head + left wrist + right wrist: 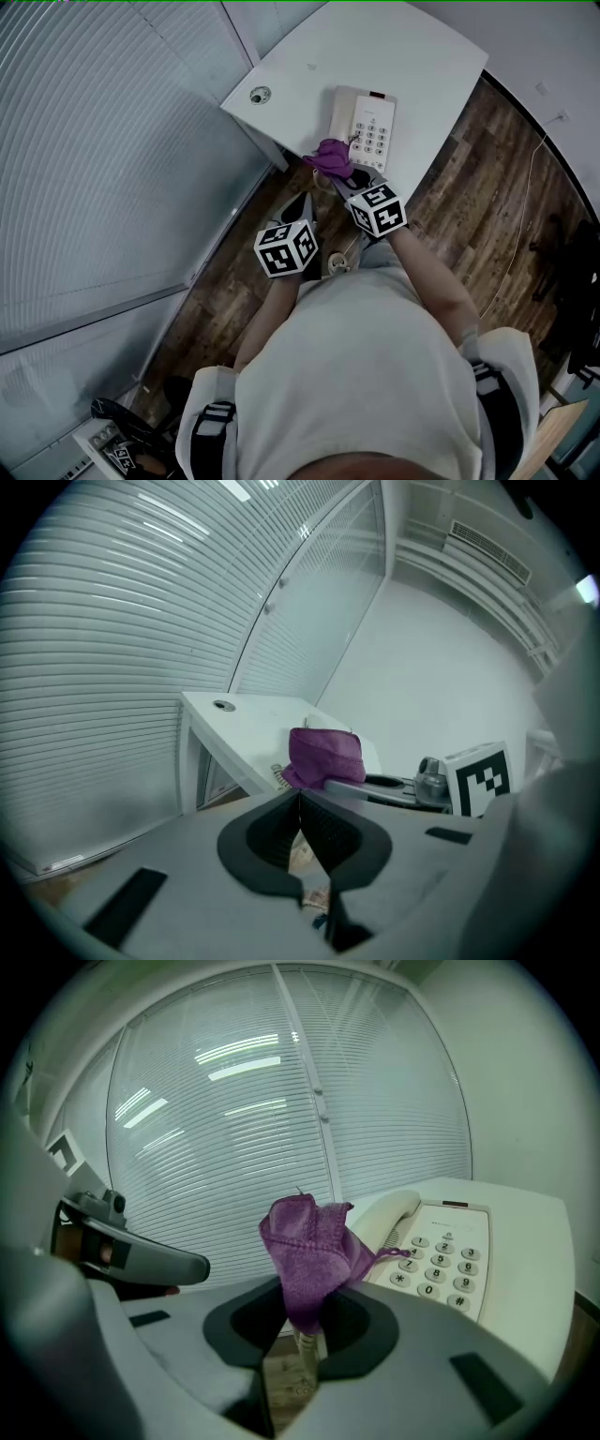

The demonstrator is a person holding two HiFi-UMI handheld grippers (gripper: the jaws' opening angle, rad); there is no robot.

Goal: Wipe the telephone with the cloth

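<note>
My right gripper has its 2 fingers clamped on the purple cloth. The cloth stands bunched above them, just at the near end of the handset. The telephone sits on the white counter, close to its near edge. My left gripper hangs lower, off the counter's edge, with its fingers pressed together on nothing.

I judge the wiping is only about to begin. I would lay the cloth's loose fold flat on the handset and keypad and drag it lightly, so the telephone does not slide. Steadying the base with my left may help.

With the near edge so close, strokes should run away from me, where the counter lies bare. The blinds on the left stand well apart.
</note>
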